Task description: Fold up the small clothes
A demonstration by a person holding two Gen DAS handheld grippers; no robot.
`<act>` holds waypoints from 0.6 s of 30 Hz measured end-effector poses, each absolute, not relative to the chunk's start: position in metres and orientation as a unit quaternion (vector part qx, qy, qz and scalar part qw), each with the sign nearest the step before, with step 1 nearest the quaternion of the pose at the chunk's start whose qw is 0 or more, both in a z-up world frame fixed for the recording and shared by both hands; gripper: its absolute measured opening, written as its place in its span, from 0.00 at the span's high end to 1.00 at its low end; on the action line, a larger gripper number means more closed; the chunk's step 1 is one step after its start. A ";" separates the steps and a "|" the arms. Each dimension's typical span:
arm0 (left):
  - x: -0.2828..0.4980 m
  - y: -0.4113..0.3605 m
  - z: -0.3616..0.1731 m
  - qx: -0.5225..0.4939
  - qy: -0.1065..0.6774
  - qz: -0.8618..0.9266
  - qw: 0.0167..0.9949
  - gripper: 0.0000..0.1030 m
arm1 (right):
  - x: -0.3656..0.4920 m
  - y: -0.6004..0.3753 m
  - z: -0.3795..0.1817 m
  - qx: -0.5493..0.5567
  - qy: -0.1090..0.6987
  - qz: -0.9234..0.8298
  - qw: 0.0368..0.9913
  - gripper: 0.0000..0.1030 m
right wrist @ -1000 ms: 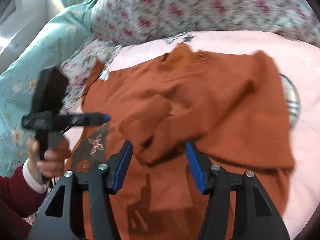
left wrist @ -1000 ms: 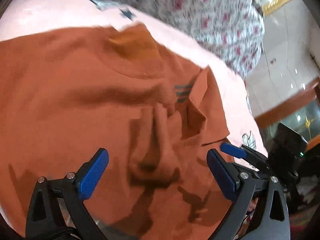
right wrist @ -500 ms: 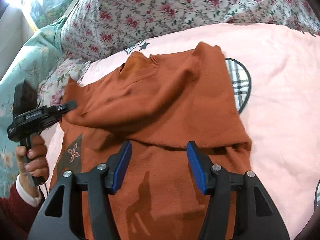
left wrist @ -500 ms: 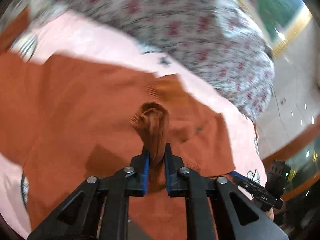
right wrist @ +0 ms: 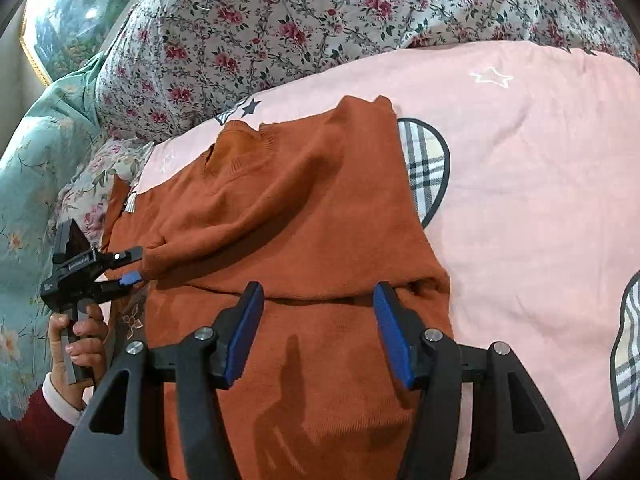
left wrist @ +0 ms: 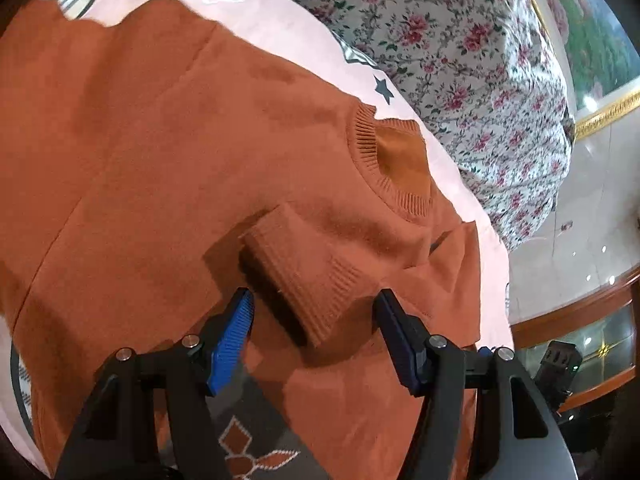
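Note:
An orange knit sweater (left wrist: 168,152) lies flat on the pink bed sheet (right wrist: 520,168), collar (left wrist: 384,172) toward the floral pillows. One sleeve lies folded across the chest, its ribbed cuff (left wrist: 300,272) between the jaws of my left gripper (left wrist: 316,316), which is open and not clamped on it. In the right wrist view the sweater (right wrist: 304,220) shows the same folded sleeve, with the left gripper (right wrist: 128,268) at the cuff end. My right gripper (right wrist: 320,312) is open and empty, hovering over the sweater's lower body.
Floral pillows (right wrist: 320,20) line the far side of the bed, with a teal floral one (right wrist: 36,168) at the left. The sheet has plaid patches (right wrist: 424,168). The bed edge and a tiled floor (left wrist: 592,208) show beyond the sweater in the left wrist view.
My left gripper closed on the sleeve cuff, carried it across the chest, and has now opened, leaving the cuff lying on the sweater. The right gripper stayed open, hovering above.

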State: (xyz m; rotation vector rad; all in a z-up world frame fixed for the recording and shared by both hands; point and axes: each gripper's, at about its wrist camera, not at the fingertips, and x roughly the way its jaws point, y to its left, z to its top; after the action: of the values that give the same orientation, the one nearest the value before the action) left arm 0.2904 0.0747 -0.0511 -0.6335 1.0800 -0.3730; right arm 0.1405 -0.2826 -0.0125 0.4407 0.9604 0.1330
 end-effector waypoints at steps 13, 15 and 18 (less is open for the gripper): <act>0.274 0.074 -0.053 -0.302 0.515 -0.175 0.783 0.37 | 0.190 -0.263 -0.062 0.333 0.477 0.037 0.813 0.64; 0.277 0.073 -0.051 -0.305 0.515 -0.173 0.782 0.37 | 0.193 -0.269 -0.061 0.343 0.473 0.026 0.811 0.92; 0.277 0.072 -0.051 -0.304 0.517 -0.177 0.780 0.37 | 0.175 -0.273 -0.033 0.342 0.444 0.056 0.826 0.95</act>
State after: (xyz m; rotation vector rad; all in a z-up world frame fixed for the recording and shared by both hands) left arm 0.2772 0.0719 -0.0509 -0.6573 1.1161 -0.3829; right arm 0.1750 -0.2731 -0.0335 0.7261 0.9438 0.1194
